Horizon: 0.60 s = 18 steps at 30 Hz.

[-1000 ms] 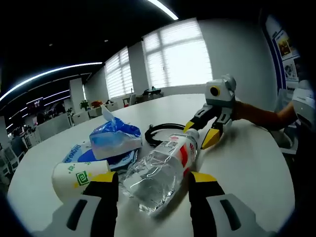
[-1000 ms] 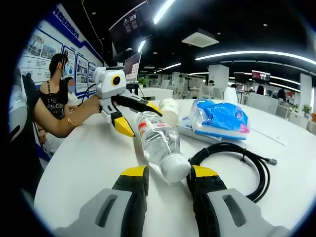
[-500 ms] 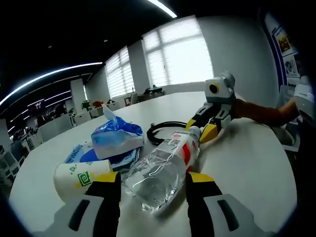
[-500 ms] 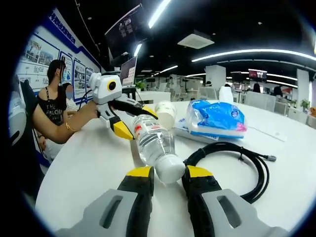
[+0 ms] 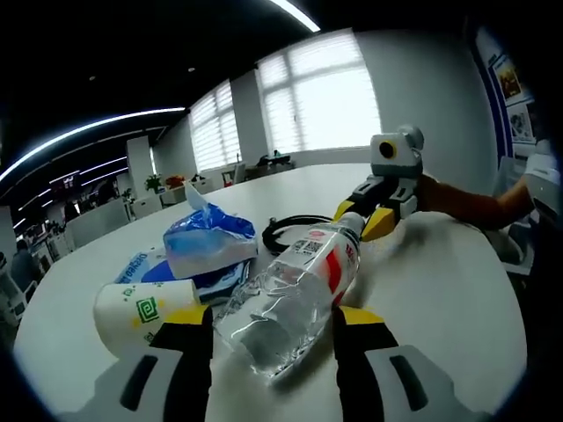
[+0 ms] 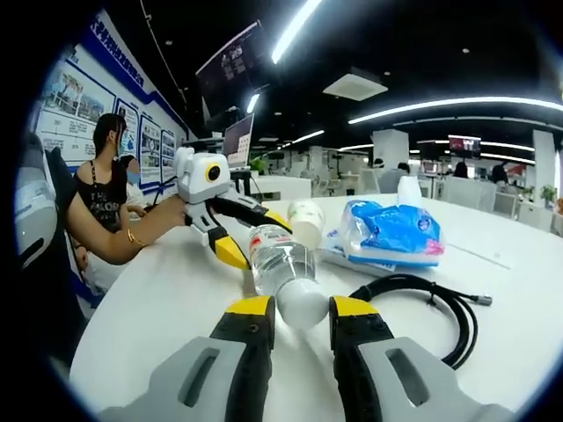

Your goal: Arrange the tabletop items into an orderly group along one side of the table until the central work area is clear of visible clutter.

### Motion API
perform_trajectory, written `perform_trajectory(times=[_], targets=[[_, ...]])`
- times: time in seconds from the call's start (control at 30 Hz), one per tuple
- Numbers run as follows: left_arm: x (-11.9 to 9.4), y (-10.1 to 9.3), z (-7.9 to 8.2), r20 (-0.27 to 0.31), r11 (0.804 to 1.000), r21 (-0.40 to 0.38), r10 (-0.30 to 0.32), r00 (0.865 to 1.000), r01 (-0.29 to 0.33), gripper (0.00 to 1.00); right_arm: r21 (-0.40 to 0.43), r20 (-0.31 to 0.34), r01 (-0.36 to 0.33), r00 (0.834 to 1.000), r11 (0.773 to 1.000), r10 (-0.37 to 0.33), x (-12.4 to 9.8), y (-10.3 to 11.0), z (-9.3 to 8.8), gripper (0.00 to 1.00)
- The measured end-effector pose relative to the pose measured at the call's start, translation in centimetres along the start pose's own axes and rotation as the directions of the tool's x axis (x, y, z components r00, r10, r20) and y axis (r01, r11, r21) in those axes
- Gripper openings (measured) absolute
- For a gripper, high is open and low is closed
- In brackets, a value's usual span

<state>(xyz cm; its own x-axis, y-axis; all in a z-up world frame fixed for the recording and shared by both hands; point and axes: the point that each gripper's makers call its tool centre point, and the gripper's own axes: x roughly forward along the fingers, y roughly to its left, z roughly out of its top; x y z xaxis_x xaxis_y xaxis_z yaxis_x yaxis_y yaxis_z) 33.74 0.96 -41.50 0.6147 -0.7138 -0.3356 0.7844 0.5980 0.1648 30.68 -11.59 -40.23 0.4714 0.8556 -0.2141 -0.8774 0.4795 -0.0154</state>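
Observation:
A clear water bottle (image 5: 295,294) with a red label lies lengthwise between my two grippers. My left gripper (image 5: 273,318) has its yellow-tipped jaws pressed against both sides of the bottle's crinkled base. At the far end, my right gripper (image 5: 361,220) is shut on the cap. In the right gripper view the white cap sits pinched between the right gripper (image 6: 302,308) jaws, and the bottle (image 6: 280,262) runs away to the left gripper (image 6: 255,237), held by a person's hand. The round white table (image 5: 440,290) lies underneath.
A paper cup (image 5: 141,308) lies on its side left of the bottle. A blue tissue pack (image 5: 207,246) rests on blue booklets (image 5: 215,283). A coiled black cable (image 5: 288,233) lies behind the bottle, also seen as the cable (image 6: 431,299). A seated person (image 6: 106,189) is beside the table (image 6: 158,299).
The right gripper's jaws have narrowed onto the bottle cap. Both views have risen slightly, and the bottle's neck end sits a little higher.

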Motion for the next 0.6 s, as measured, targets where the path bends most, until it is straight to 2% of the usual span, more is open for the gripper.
perform_trajectory(times=[0.37,0.6], targets=[[0.2,-0.2,0.0,0.004,1.0,-0.002,-0.007,1.0,0.007,0.53,0.025,0.086,-0.001,0.996,1.0,-0.001,-0.6,0.0,1.9,0.22],[0.2,-0.3,0.0,0.005,1.0,-0.009,-0.009,1.0,0.009,0.53,0.043,0.113,-0.005,0.994,0.999,0.0,-0.7,0.1,2.4,0.22]])
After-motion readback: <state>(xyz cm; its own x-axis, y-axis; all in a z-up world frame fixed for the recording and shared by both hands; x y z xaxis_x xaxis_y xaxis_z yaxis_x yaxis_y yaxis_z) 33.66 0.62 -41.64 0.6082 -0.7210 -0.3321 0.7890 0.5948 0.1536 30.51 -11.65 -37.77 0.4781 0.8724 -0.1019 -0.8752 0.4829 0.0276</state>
